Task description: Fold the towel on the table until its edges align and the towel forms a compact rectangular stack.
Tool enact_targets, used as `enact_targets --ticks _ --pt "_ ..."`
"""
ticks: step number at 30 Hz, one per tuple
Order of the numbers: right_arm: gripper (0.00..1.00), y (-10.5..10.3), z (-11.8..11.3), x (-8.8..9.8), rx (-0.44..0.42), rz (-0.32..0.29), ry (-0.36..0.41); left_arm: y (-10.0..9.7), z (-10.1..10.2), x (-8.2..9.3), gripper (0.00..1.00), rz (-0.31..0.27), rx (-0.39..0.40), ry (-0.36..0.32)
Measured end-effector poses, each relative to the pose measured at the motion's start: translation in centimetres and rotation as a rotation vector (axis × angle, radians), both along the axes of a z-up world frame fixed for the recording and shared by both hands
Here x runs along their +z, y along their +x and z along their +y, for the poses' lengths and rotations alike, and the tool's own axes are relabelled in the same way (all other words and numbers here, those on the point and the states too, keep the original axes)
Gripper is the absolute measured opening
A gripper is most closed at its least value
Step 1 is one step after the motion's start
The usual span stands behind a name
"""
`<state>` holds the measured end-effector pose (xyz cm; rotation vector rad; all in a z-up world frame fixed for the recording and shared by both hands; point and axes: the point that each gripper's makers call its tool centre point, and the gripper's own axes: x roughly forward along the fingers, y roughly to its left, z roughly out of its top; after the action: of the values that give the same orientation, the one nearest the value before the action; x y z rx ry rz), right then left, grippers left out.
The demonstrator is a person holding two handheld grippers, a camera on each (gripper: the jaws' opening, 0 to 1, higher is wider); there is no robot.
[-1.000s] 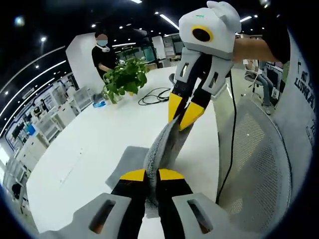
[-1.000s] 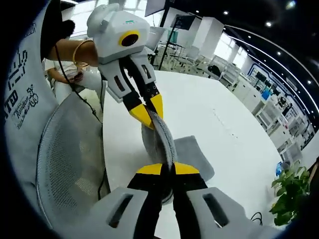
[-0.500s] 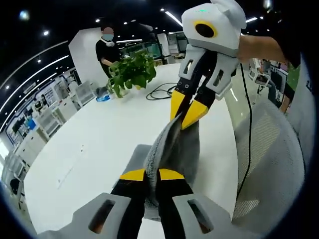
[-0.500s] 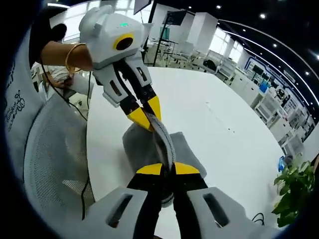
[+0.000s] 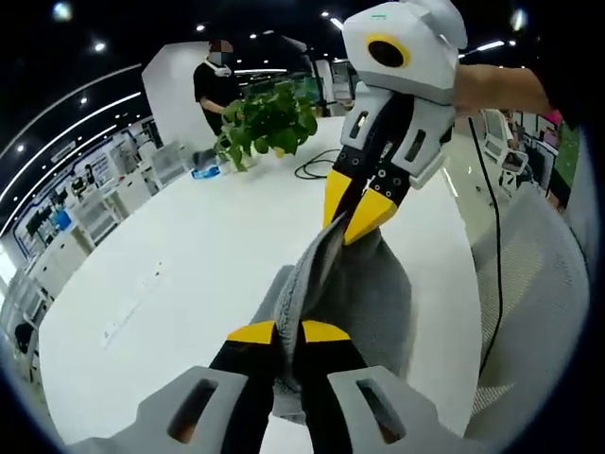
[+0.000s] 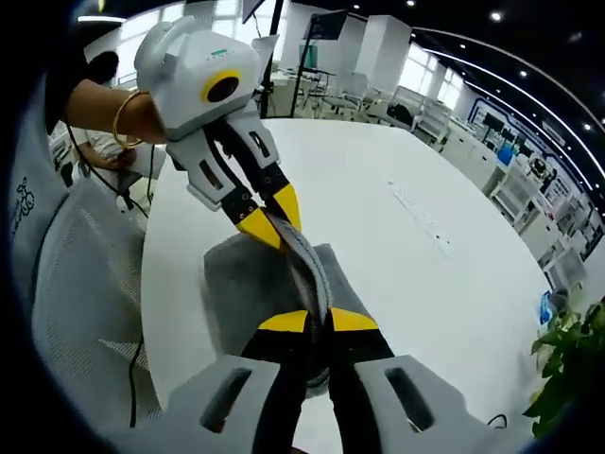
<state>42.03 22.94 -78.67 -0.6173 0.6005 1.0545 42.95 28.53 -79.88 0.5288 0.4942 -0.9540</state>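
Above white table (image 5: 189, 255): grey towel (image 5: 364, 293) held up, stretched between both tools. Left gripper (image 5: 287, 333) clenched on near edge; right gripper (image 5: 355, 210) clenched on far edge. Potted plant (image 5: 269, 118), black cable (image 5: 317, 168) beyond.

A: What are the grippers doing?

B: Left gripper (image 5: 287, 332) is clamping its jaws tight on the towel (image 5: 364, 293), and the right gripper (image 6: 318, 321) is pinching the same bunched edge. They're sitting close together, tips facing each other.
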Motion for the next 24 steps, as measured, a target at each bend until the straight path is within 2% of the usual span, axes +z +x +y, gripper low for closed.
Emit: enact_targets --ticks 6,13,15,17,24 --pt "0.05 1.5 -0.3 -1.5 -0.009 0.024 0.007 1.2 -0.2 -1.4 0.09 0.017 0.011 0.000" --pt "0.06 2.8 -0.2 -4.3 -0.014 0.066 0.002 2.4 0.0 -4.6 0.11 0.112 0.052 0.018" --pt "0.06 3.2 -0.2 -5.1 -0.022 0.084 0.001 2.6 0.3 -5.5 0.11 0.148 0.077 0.015" --pt "0.07 3.6 0.0 -5.8 -0.031 0.101 0.005 2.5 0.5 -6.3 0.11 0.216 0.114 -0.002" --pt "0.08 4.7 -0.3 -7.5 -0.087 0.138 0.026 3.9 1.1 -7.5 0.16 0.258 0.175 -0.044"
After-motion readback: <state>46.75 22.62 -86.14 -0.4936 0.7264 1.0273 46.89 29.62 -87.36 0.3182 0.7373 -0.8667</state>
